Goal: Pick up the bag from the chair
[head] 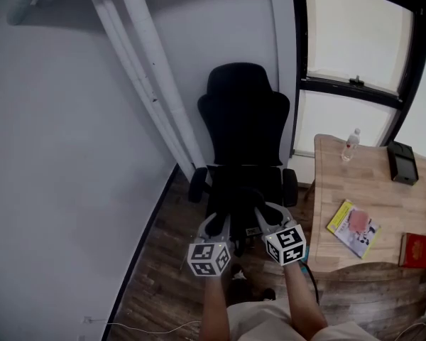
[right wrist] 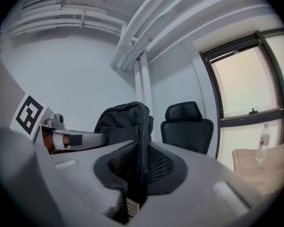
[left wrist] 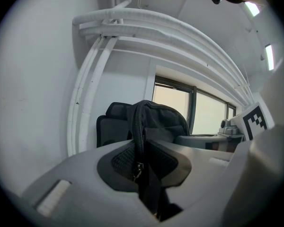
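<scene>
My left gripper (left wrist: 142, 170) has its jaws nearly together, pinching a black strap (left wrist: 139, 126) of the bag (left wrist: 163, 119), and my right gripper (right wrist: 141, 167) is narrowed the same way on a ribbed strap (right wrist: 144, 131) on the other side. The bag (head: 238, 199) hangs between the two grippers, left (head: 220, 224) and right (head: 267, 216), over the front of the chair (head: 245, 109). I can't tell whether its bottom touches the seat.

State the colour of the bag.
Black; the bag shows best in the right gripper view.
</scene>
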A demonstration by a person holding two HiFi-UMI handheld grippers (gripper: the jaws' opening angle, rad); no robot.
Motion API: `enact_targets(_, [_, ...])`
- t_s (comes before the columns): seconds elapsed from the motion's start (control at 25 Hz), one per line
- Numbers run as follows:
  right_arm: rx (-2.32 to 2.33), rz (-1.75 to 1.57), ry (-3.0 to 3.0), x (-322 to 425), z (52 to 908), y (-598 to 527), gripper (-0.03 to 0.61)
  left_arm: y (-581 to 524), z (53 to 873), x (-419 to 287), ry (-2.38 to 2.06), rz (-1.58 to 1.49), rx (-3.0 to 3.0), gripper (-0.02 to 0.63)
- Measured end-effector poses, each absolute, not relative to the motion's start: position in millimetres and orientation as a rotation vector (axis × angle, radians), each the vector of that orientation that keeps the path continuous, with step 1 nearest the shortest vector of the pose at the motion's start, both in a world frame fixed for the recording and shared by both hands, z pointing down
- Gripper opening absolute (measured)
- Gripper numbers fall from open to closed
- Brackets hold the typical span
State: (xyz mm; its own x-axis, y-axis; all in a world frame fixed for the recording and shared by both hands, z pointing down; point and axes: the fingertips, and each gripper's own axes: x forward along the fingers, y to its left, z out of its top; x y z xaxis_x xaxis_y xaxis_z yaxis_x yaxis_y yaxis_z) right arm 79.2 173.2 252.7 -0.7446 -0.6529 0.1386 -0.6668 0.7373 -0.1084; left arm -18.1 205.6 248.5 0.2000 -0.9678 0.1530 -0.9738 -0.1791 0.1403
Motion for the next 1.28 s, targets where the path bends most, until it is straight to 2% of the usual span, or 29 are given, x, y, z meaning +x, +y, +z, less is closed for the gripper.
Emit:
enact_targets(0.4, [1.109, 0.320, -2.814, 95.3, 283.7, 205.3, 0.054, 235.4, 279.6, -3.0, -1.836, 0.095, 2.259, 0.064])
enact_targets(1.28, [1.070, 0.281, -2.764, 116.6, 306.3, 230.0, 0.054, 264.1, 304.2, 20.5, -1.838, 0.109, 2.215, 0.066])
